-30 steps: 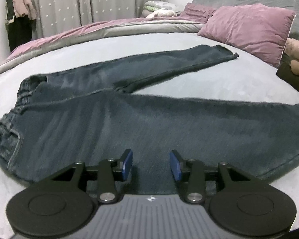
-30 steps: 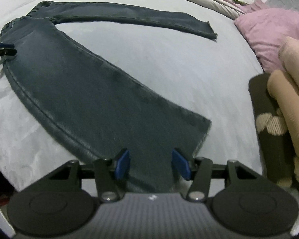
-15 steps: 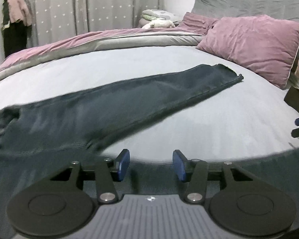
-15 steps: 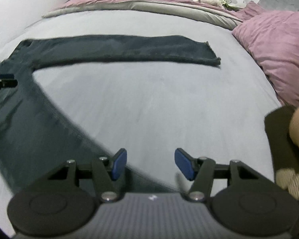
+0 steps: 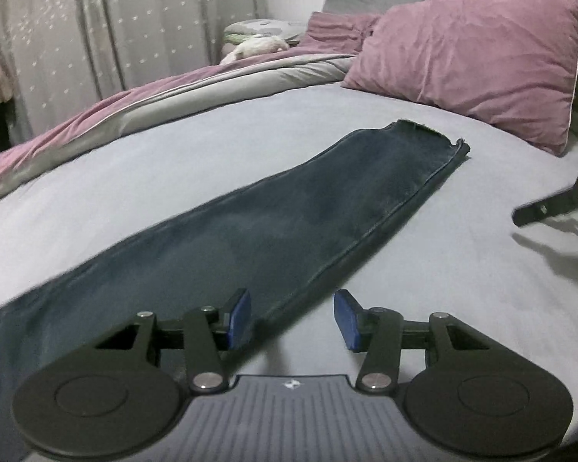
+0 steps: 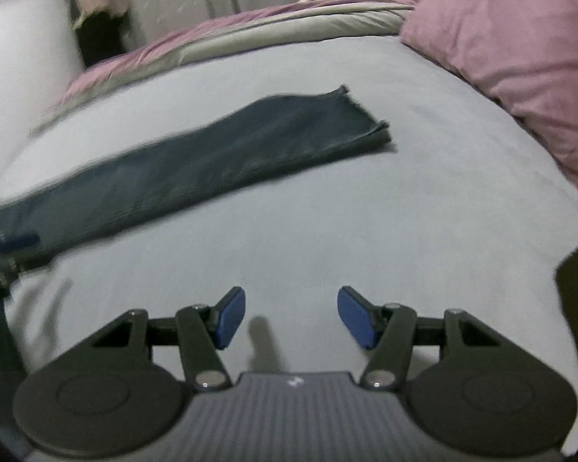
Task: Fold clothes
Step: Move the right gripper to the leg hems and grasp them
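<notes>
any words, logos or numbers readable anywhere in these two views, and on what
No full word can be read.
Small white emblem, no letters, on the left tool's grey body.
The same emblem on the right tool's body, blurred.
White marks on the dark tool arm at the right edge of the left wrist view: too blurred to read.
Jeans, pink pillow, curtain: no text.

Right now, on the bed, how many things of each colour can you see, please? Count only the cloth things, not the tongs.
Dark blue: 1, the jeans
Pink: 2, the pillow and the folded duvet
Light grey: 1, the bed sheet
White: 1, a soft thing by the far pillows, too blurred to name
Total: 5
</notes>
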### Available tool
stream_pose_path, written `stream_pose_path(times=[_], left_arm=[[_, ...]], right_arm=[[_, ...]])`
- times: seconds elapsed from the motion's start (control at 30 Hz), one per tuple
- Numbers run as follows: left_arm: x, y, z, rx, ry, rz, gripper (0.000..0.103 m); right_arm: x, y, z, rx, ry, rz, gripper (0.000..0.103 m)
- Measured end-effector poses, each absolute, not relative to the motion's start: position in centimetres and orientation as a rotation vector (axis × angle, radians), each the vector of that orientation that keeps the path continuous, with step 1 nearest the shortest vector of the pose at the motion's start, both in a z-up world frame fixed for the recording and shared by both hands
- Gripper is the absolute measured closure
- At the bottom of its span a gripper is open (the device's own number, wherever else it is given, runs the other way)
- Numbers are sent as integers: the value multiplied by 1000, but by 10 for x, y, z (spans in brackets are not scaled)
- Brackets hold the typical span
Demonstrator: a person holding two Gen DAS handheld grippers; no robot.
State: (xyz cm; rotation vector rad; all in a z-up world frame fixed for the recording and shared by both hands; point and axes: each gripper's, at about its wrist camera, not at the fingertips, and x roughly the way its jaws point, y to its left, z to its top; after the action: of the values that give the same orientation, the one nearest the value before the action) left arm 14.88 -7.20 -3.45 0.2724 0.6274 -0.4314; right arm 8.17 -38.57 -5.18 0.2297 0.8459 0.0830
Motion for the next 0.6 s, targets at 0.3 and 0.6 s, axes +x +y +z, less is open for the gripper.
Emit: stream_pose_path(times=[0.3,0.6], left_arm=[[221,-131,-43,343,643,-492,55],[292,-188,-50,390,631,-518,55]], right_arm=[[152,-422,-78,446,714,23,48],[202,-444,-107,665,520,-50,53]])
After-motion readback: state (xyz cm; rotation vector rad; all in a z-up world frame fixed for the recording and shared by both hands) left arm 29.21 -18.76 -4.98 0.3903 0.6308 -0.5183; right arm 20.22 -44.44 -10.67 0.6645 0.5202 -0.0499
